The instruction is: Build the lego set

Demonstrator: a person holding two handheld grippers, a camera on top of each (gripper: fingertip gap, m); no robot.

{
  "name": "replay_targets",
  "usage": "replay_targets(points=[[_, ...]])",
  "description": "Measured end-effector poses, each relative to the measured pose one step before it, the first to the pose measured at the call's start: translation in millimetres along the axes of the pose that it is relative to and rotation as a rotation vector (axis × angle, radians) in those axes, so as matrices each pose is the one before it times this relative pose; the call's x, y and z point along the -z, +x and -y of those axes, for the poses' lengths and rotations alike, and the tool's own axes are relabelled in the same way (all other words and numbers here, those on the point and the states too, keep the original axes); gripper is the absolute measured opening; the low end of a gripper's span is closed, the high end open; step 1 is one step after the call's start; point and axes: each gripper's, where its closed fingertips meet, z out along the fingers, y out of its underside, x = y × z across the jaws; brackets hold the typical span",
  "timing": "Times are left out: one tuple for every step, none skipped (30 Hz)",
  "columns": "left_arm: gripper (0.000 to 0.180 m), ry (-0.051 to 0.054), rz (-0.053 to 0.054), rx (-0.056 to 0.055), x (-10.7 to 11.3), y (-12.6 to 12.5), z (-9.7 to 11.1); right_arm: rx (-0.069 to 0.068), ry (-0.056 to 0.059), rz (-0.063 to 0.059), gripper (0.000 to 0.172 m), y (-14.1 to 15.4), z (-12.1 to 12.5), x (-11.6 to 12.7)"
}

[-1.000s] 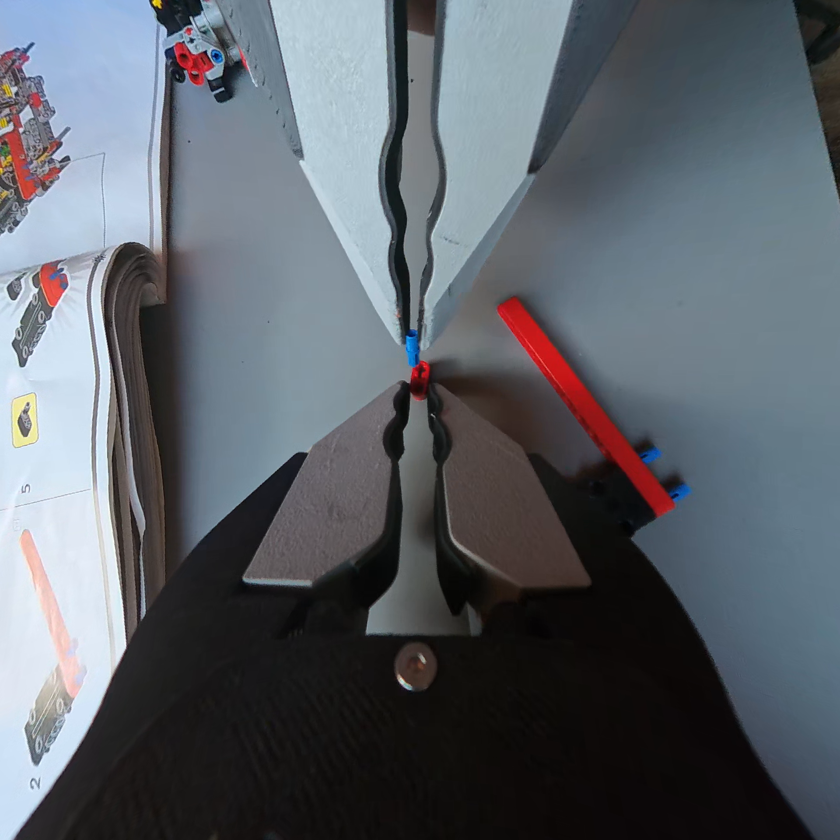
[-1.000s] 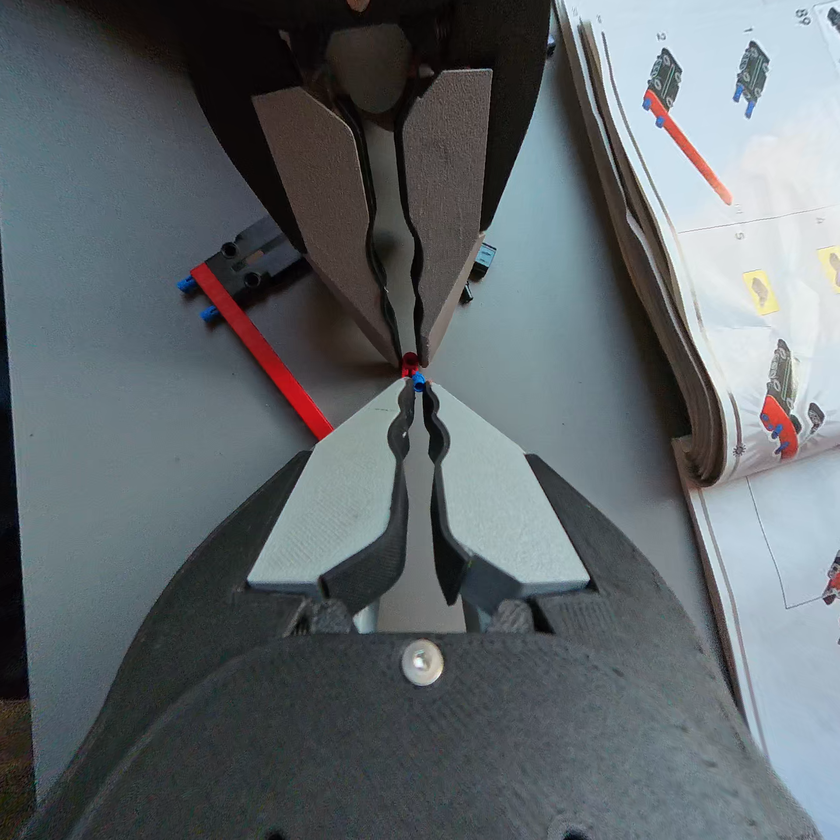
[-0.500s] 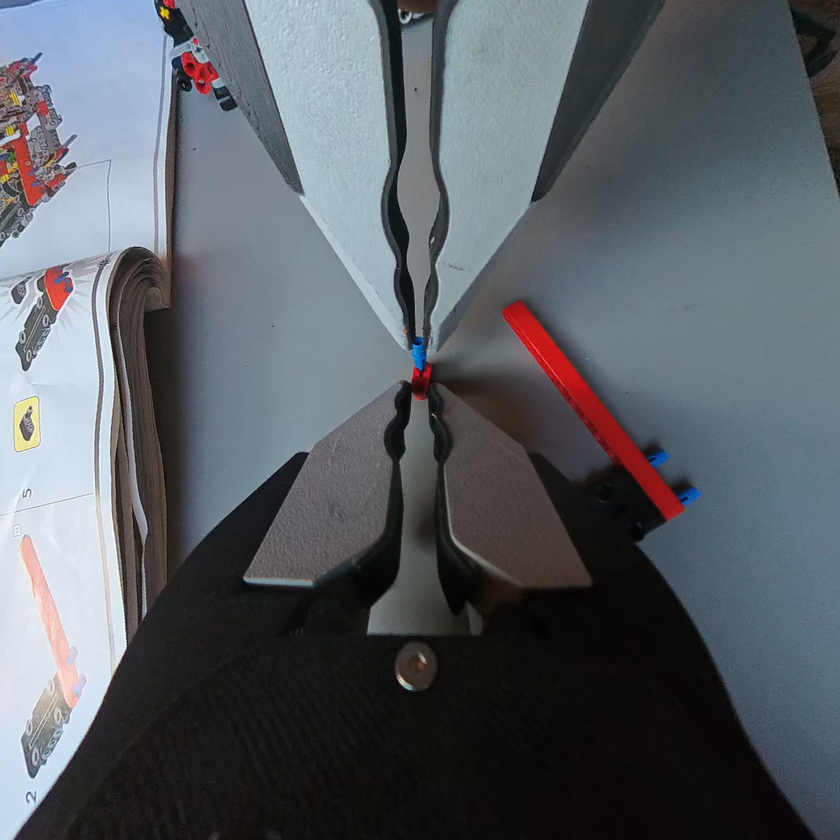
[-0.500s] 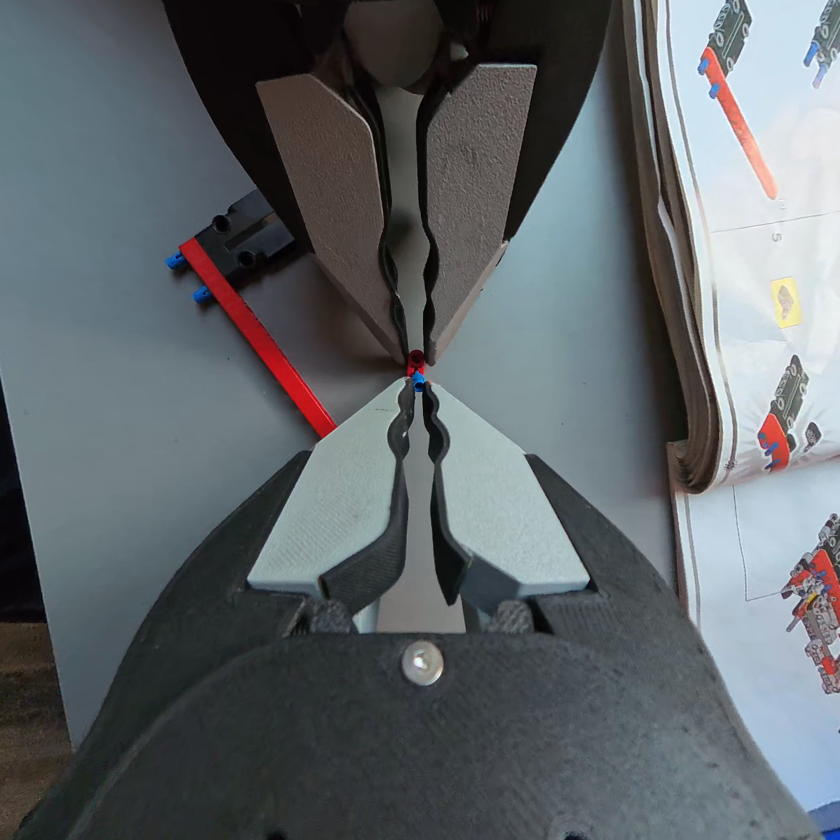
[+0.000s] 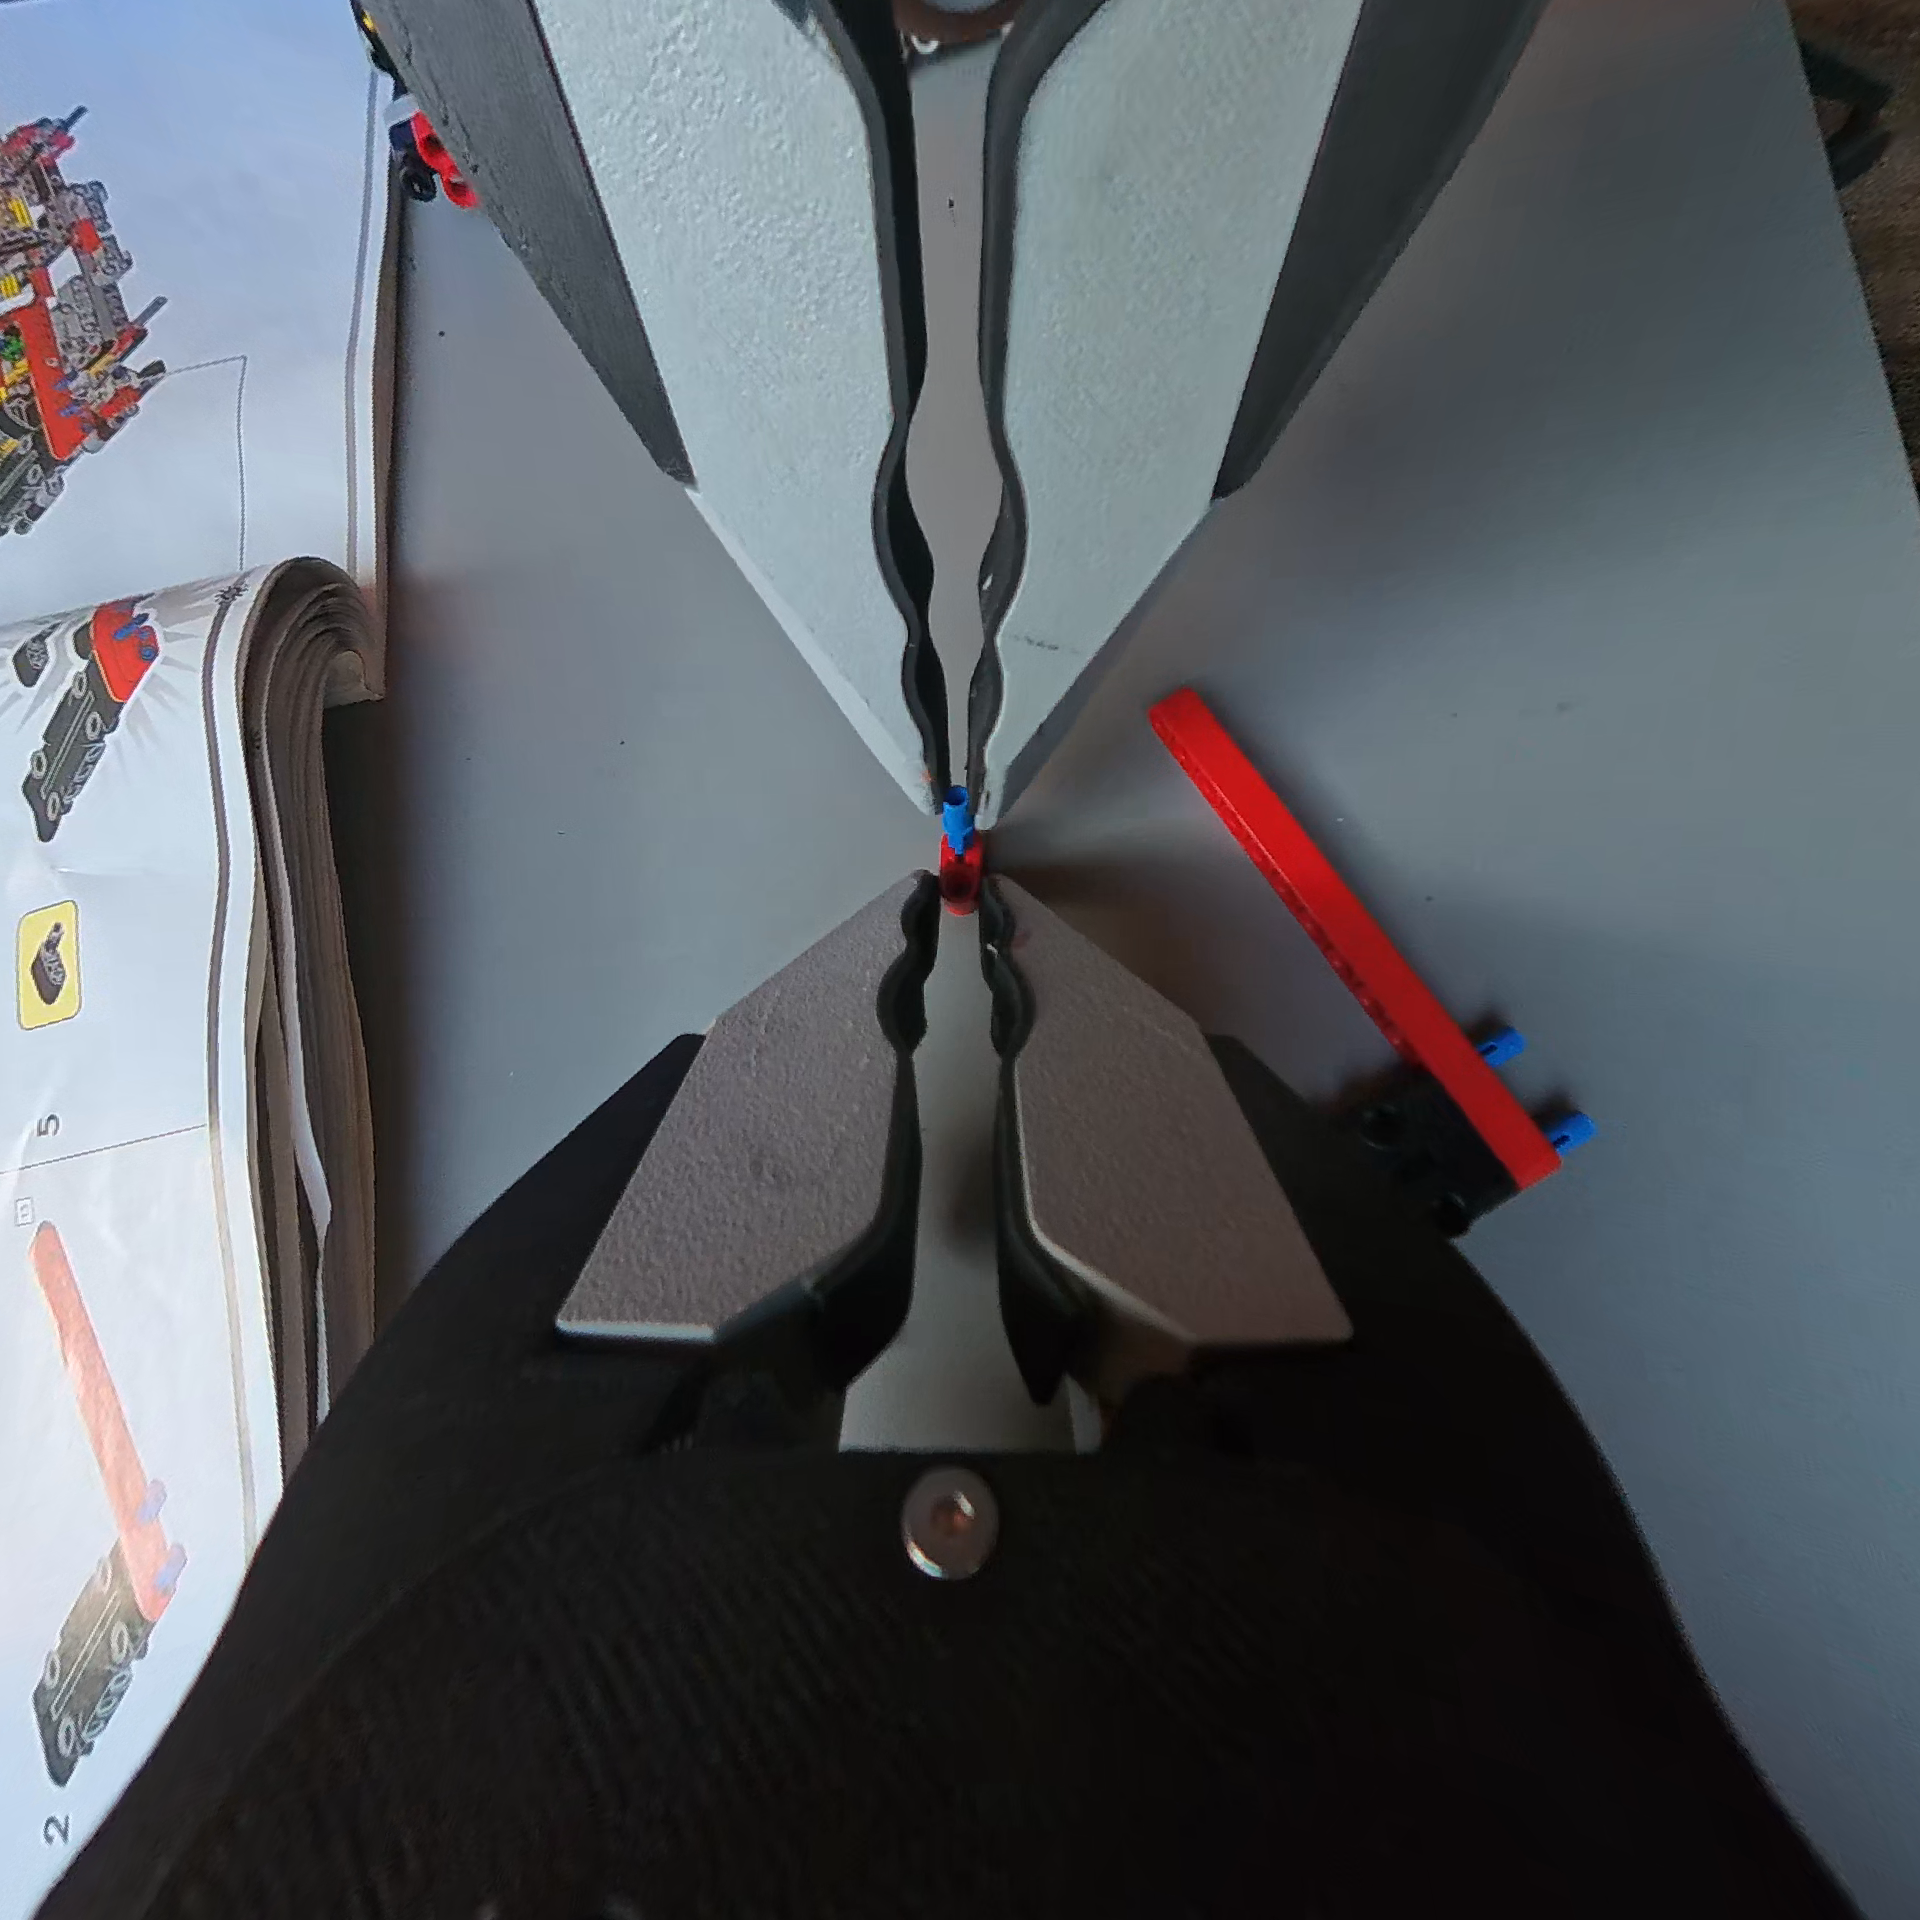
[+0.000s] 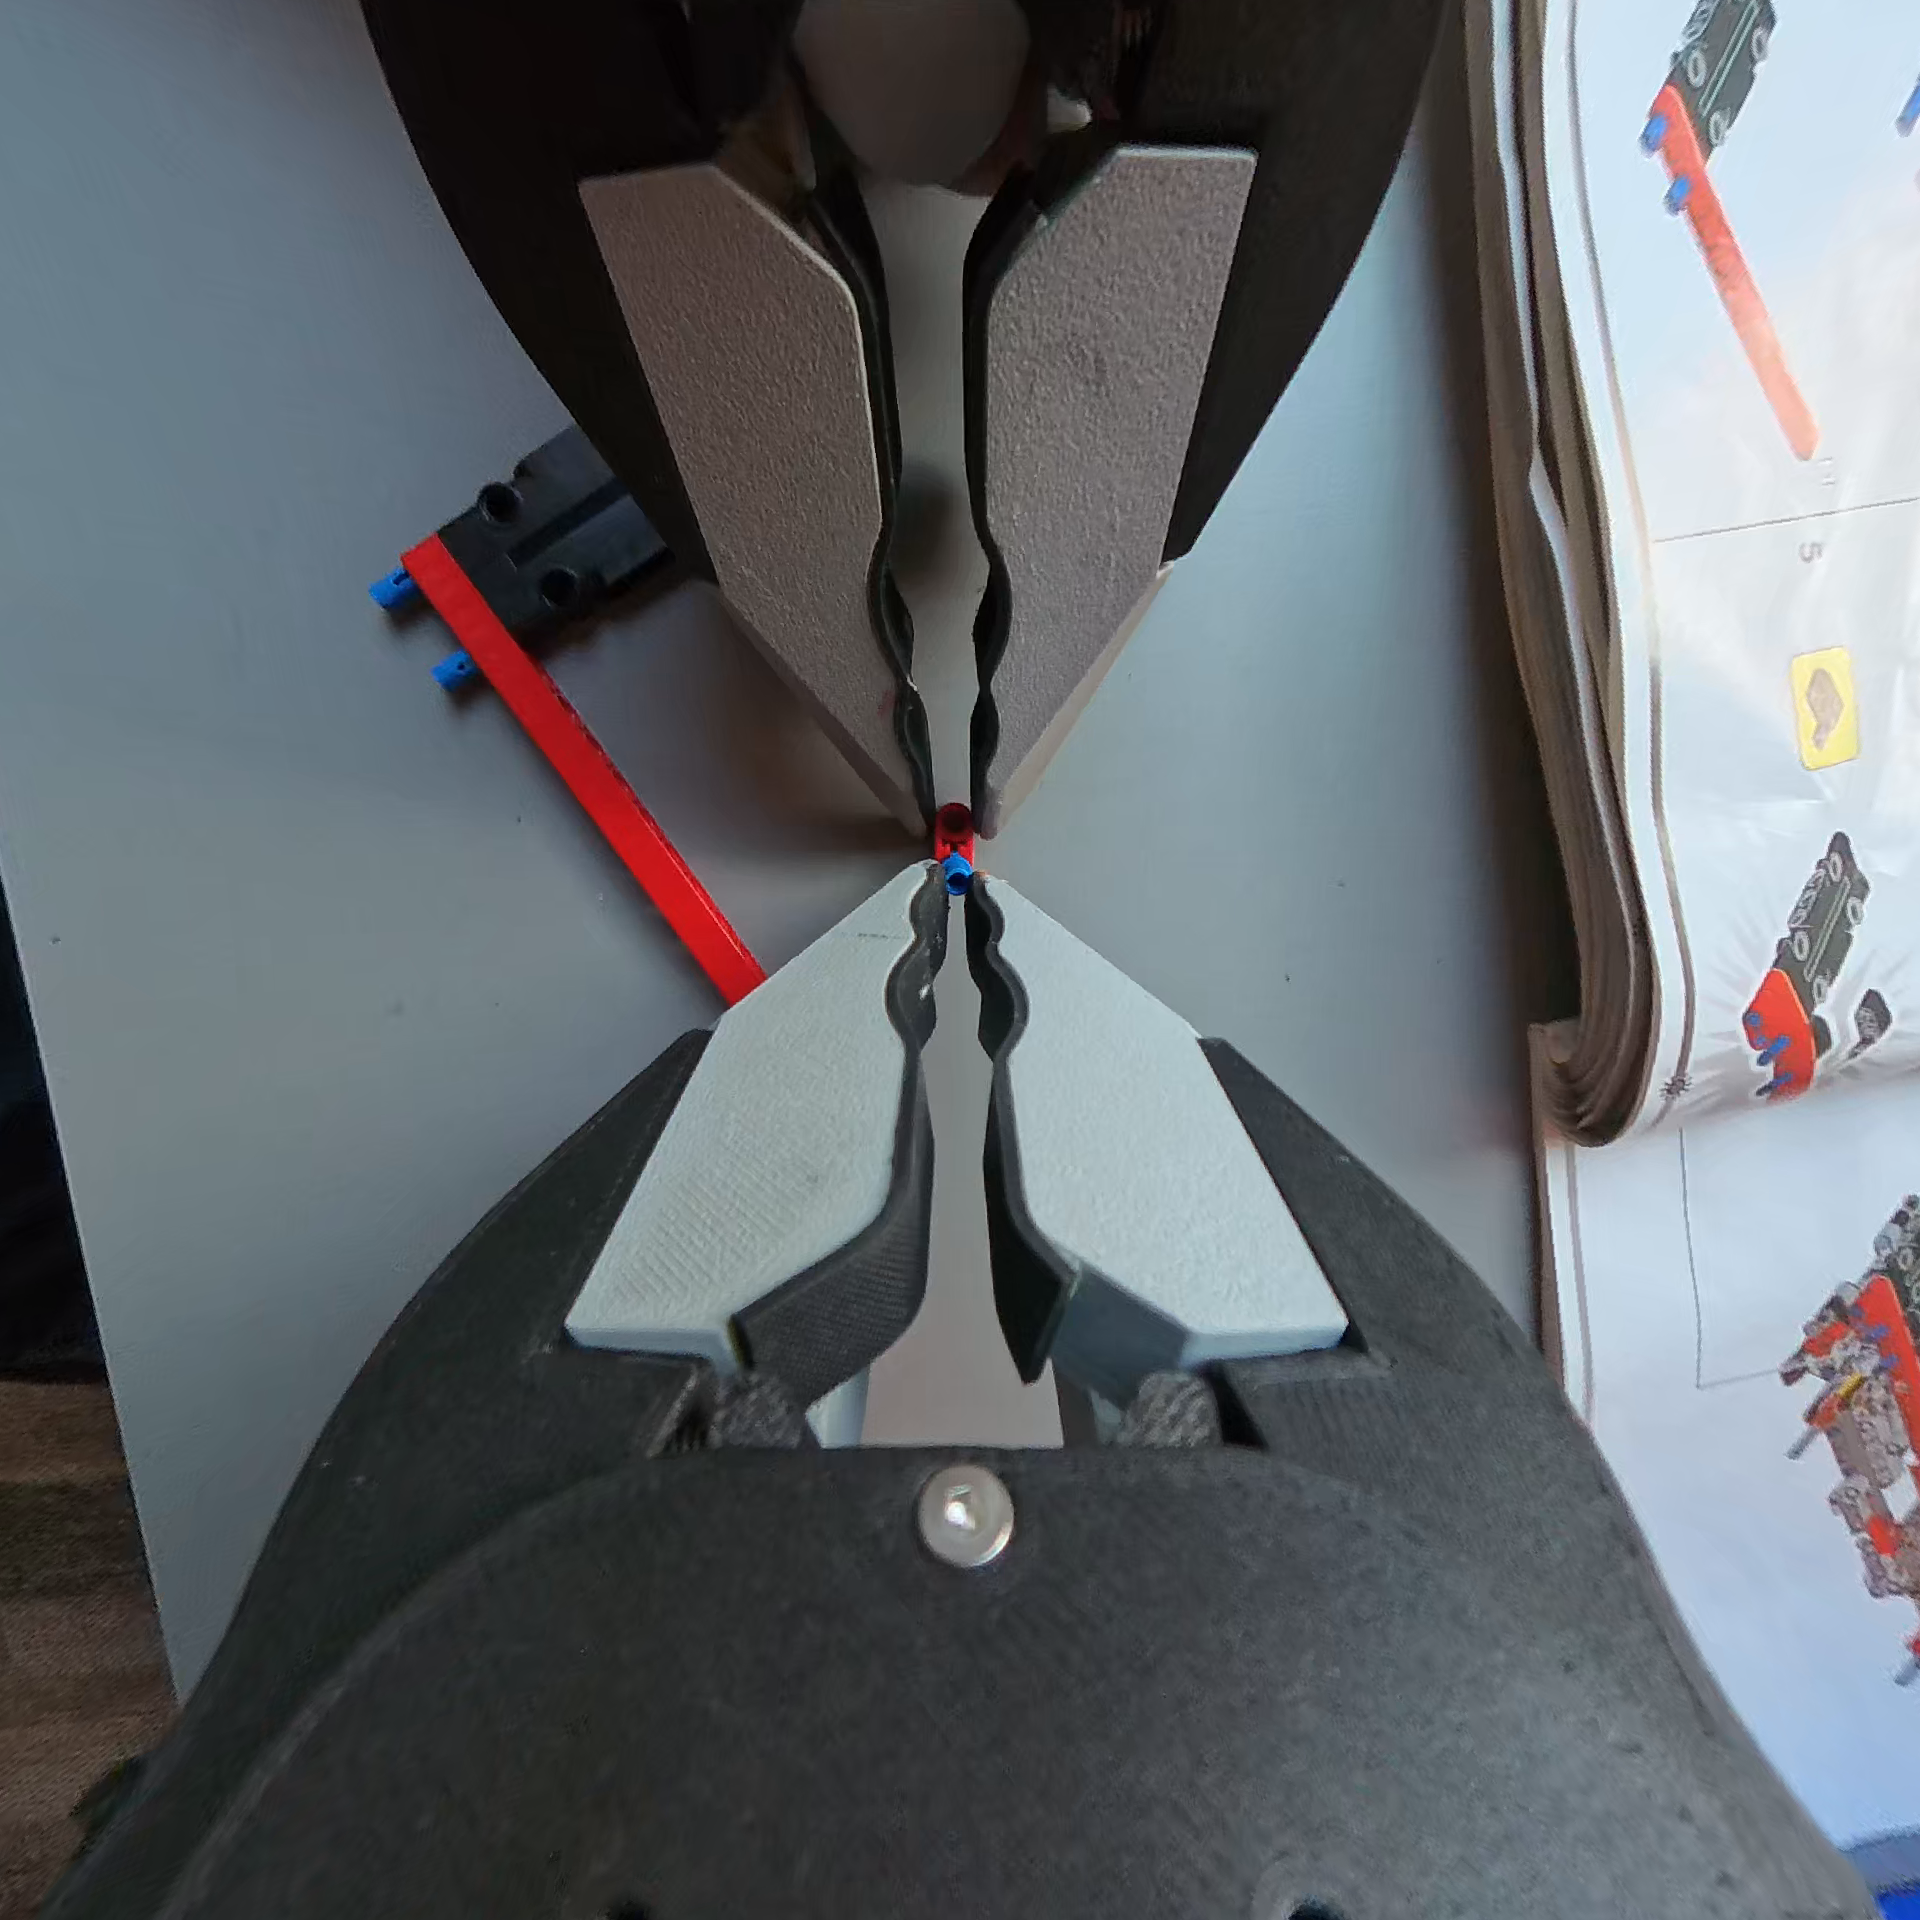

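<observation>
A plain grey surface (image 5: 1558, 416) carries everything here. Along its left edge in the left wrist view lies an open instruction booklet (image 5: 125, 727) with pictured building steps, its thick stack of pages curled over; in the right wrist view the same booklet (image 6: 1766, 623) lies along the right edge. The two hand-held grippers meet tip to tip over the middle of the surface. The left hand-held gripper (image 5: 958, 896), with brown-grey fingers on a black body, is pinching a small red connector piece (image 5: 958, 878) at its very tips, both pads pressed against its sides. Facing it from the far side, the right hand-held gripper (image 6: 957, 885), with pale grey fingers, is nearly closed and pinches a small blue pin (image 6: 956, 881), whose free end meets the red connector piece, so the two parts touch end to end between the opposed tips. To the right of the tips in the left wrist view, a long red beam (image 5: 1340, 935) lies diagonally on the surface, its near end joined to a black block (image 5: 1423, 1143) with two short blue pins (image 5: 1538, 1086) sticking out sideways. At the far left, beside the booklet, part of a small red and black brick assembly (image 5: 431, 171) shows behind the pale finger.
</observation>
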Motion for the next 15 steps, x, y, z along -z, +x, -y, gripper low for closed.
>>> replay_targets(points=[[0.006, -0.0001, -0.0011, 0.0017, 0.04, 0.0, -0.09, -0.0097, 0.0119, 0.0037, 0.001, 0.13, 0.27, -0.23], [0.006, -0.0002, -0.0001, 0.0006, -0.03, -0.02, 0.0, -0.0175, 0.0165, 0.0082, 0.001, -0.07, -0.14, 0.01], [0.006, 0.0, 0.0005, 0.0, 0.06, -0.12, -0.06, -0.0204, 0.0201, 0.0106, 0.001, -0.11, -0.39, -0.03], [0.006, 0.0001, 0.0009, -0.0008, -0.02, -0.04, 0.05, -0.0197, 0.0225, 0.0106, 0.001, -0.1, 0.08, -0.12], [0.006, -0.0001, 0.0004, -0.0007, -0.01, 0.03, 0.02, -0.0127, 0.0177, 0.0082, 0.001, -0.09, 0.1, -0.12], [0.006, 0.0001, -0.001, 0.001, 0.01, 0.07, -0.03, -0.0008, 0.0082, 0.0031, 0.001, -0.03, 0.17, -0.04], [0.006, -0.0001, -0.0013, 0.0016, -0.01, -0.06, -0.05, 0.007, -0.0007, -0.0005, 0.001, 0.11, 0.29, -0.16], [0.006, -0.0002, -0.001, 0.0013, 0.05, 0.0, 0.04, 0.012, -0.0077, -0.002, 0.001, 0.0, 0.35, -0.11], [0.006, -0.0001, -0.0004, 0.0004, -0.03, 0.0, 0.01, 0.0133, -0.011, -0.0013, 0.001, 0.02, 0.5, -0.19], [0.006, -0.0001, 0.0, 0.0001, 0.07, -0.04, -0.08, 0.0099, -0.0109, 0.0007, 0.001, 0.02, 0.83, -0.24], [0.006, -0.0001, -0.0007, 0.0008, -0.04, 0.07, 0.02, 0.0061, -0.0091, 0.0026, 0.001, -0.06, 0.85, -0.34], [0.006, -0.0001, -0.0006, 0.0008, 0.09, -0.01, 0.03, 0.0035, -0.0065, 0.0044, 0.001, -0.04, 0.59, -0.21], [0.006, -0.0001, 0.0002, -0.0002, 0.01, -0.04, -0.01, 0.0043, -0.001, 0.0049, 0.001, -0.01, 0.24, -0.25], [0.006, 0.0, 0.0002, -0.0001, 0.0, -0.03, 0.0, 0.0024, 0.0067, 0.0054, 0.001, -0.04, 0.35, -0.19], [0.006, 0.0, 0.0, 0.0001, 0.04, 0.09, -0.02, -0.0057, 0.0129, 0.0068, 0.001, 0.05, 0.13, -0.19]])
